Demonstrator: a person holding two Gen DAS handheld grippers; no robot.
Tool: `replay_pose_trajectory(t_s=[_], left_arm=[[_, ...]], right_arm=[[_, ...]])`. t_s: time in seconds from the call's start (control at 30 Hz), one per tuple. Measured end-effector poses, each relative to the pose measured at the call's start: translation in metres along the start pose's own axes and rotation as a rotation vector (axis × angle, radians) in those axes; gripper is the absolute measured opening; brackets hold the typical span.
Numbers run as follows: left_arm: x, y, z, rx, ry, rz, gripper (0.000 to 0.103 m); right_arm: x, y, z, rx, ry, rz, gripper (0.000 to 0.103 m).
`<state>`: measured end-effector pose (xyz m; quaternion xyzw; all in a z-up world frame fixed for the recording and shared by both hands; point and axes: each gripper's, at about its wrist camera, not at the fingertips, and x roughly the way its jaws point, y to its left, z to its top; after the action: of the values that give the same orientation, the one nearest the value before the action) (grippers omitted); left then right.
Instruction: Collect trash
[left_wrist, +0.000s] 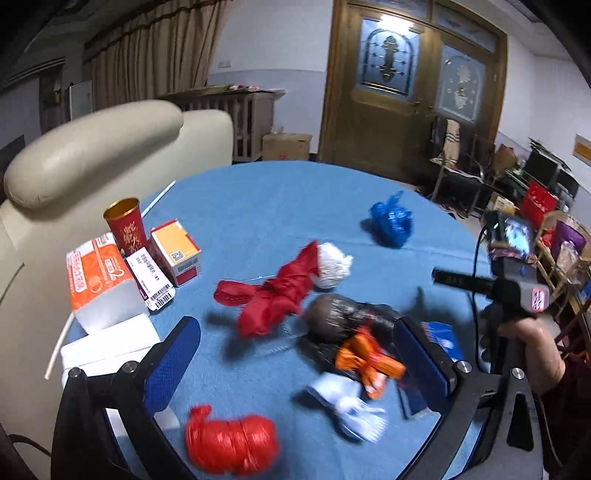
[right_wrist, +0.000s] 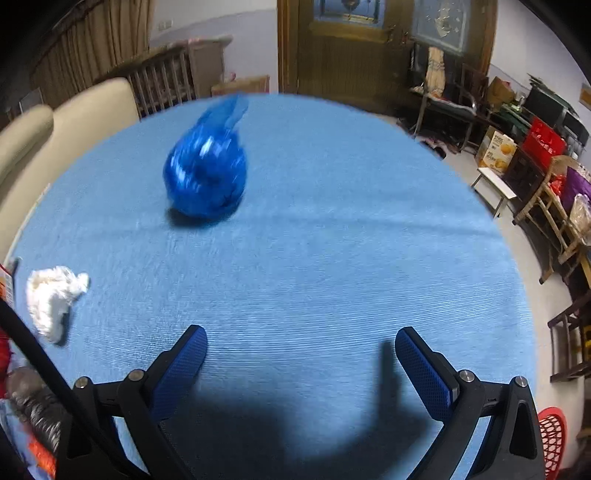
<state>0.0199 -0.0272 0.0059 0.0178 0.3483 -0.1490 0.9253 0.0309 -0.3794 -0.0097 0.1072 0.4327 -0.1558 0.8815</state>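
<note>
Left gripper (left_wrist: 295, 354) released over crumpled orange wrapper (left_wrist: 369, 360); right gripper (right_wrist: 301, 354) released, knotted blue plastic bag (right_wrist: 206, 173) upper left on blue surface (right_wrist: 332, 240).

Dim indoor light, brightest glow through door glass (left_wrist: 388, 59); motion blur smears blue bag (right_wrist: 207, 173); dark shadows on tablecloth (right_wrist: 314, 258); fisheye bending, black vignette corners

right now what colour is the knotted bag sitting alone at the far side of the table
Blue, a shiny knotted plastic bag; the right wrist view shows it best.
</note>
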Motion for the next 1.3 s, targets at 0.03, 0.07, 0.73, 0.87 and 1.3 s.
replay_pose_trajectory(t_s=[0.03, 0.07, 0.73, 0.87, 1.3], left_arm=[[-0.007, -0.003, 0.000, 0.010, -0.001, 0.010, 0.103], [-0.016, -0.007, -0.001, 0.022, -0.003, 0.026, 0.103], [-0.137, -0.011, -0.028, -0.057, -0.049, 0.259, 0.103], [-0.139, -0.009, -0.030, -0.057, -0.052, 0.277, 0.103], [-0.119, -0.003, -0.039, -0.035, 0.003, 0.278, 0.103]], right_arm=[[-0.014, -0.007, 0.000, 0.010, -0.027, 0.003, 0.103], [-0.027, -0.013, 0.000, 0.018, -0.049, 0.010, 0.103], [-0.287, -0.004, -0.110, -0.171, -0.162, 0.243, 0.103], [-0.291, 0.002, -0.115, -0.181, -0.168, 0.240, 0.103], [-0.264, 0.015, -0.118, -0.187, -0.124, 0.239, 0.103]])
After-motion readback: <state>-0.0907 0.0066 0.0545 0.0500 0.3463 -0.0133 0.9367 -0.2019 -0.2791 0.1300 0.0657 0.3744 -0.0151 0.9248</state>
